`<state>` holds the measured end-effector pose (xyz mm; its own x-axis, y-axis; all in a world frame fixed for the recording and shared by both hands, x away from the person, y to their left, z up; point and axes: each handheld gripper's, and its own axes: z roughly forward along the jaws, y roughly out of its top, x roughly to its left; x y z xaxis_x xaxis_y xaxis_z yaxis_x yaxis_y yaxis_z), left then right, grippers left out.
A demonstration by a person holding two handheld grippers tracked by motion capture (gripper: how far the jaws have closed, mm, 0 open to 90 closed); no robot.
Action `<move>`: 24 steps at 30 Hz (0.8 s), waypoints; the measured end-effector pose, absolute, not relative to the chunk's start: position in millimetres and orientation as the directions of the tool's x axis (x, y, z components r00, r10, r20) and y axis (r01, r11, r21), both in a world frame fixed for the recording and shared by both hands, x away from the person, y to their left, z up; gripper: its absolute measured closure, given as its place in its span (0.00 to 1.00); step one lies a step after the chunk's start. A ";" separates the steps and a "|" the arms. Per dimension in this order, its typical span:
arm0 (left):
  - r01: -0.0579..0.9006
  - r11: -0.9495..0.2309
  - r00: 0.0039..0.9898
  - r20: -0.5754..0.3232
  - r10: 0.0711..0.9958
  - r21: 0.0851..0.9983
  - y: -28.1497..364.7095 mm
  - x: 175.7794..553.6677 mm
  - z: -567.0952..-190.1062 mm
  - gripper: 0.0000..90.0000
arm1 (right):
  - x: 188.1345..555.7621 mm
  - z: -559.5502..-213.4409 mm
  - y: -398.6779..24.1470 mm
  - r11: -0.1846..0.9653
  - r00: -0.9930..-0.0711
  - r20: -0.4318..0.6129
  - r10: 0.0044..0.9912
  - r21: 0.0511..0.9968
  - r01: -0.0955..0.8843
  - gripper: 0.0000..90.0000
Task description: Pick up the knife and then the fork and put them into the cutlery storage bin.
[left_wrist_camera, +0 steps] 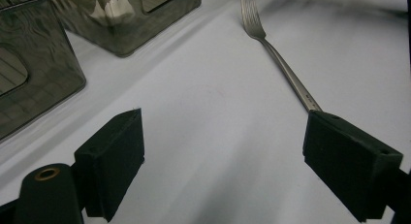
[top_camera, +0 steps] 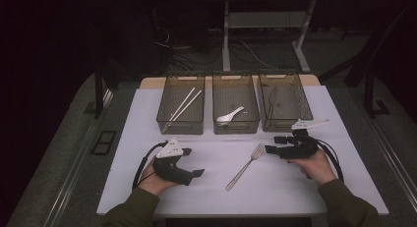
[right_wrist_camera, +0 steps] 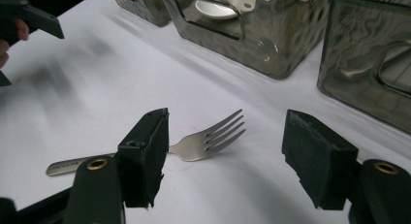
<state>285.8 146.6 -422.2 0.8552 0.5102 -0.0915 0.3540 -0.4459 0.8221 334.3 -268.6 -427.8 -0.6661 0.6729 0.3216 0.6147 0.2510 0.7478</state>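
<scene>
Right gripper (right_wrist_camera: pixel 225 153) spread around fork (right_wrist_camera: pixel 208 139) tines, poised to pinch; left gripper (left_wrist_camera: pixel 223 156) spread, idle, clear of handle.

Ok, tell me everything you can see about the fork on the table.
The fork is plain silvery metal in one piece, with four tines and a long slim handle bearing a small stamp too small to read. It lies flat on the white table, in front of the middle bin, tines pointing toward the bins, handle angled back toward the person. The right gripper is beside its tines with jaws open, not gripping it. Only the table seems to touch it.
</scene>
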 end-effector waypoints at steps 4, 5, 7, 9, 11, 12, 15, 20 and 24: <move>0.357 -0.441 0.853 -0.096 0.513 0.823 146.6 285.3 -422.2 0.16 | 338.3 -431.0 -264.4 0.257 -0.666 0.326 0.671 0.740 0.622 0.38; 0.359 -0.438 0.852 -0.098 0.514 0.824 146.7 285.4 -422.3 0.16 | 339.1 -431.8 -263.5 0.258 -0.666 0.323 0.672 0.741 0.620 0.38; 0.359 -0.437 0.852 -0.099 0.513 0.825 146.7 285.5 -422.3 0.16 | 341.1 -433.6 -261.2 0.261 -0.666 0.326 0.671 0.737 0.623 0.39; 0.359 -0.438 0.853 -0.099 0.513 0.824 146.8 285.5 -422.3 0.16 | 343.2 -436.1 -258.3 0.264 -0.667 0.331 0.668 0.732 0.628 0.39; 0.360 -0.438 0.852 -0.099 0.513 0.824 146.9 285.6 -422.3 0.16 | 345.1 -439.0 -255.8 0.267 -0.668 0.336 0.664 0.728 0.632 0.41; 0.360 -0.439 0.852 -0.099 0.514 0.824 146.9 285.6 -422.4 0.16 | 346.1 -440.3 -254.2 0.272 -0.668 0.335 0.664 0.724 0.633 0.41; 0.355 -0.442 0.855 -0.094 0.510 0.824 147.0 286.1 -422.4 0.16 | 349.3 -444.5 -250.8 0.284 -0.670 0.330 0.665 0.718 0.636 0.46; 0.359 -0.441 0.854 -0.098 0.511 0.823 146.8 285.9 -422.6 0.16 | 353.4 -451.4 -244.9 0.302 -0.669 0.340 0.661 0.696 0.651 0.56; 0.358 -0.440 0.854 -0.098 0.512 0.823 146.9 285.8 -422.5 0.16 | 354.9 -455.4 -242.3 0.318 -0.669 0.346 0.658 0.677 0.664 0.67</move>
<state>285.8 146.9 -422.5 0.8536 0.5116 -0.0979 0.3582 -0.4400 0.8235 354.9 -242.3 -455.4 -0.6686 0.6582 0.3460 0.6636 0.3182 0.6771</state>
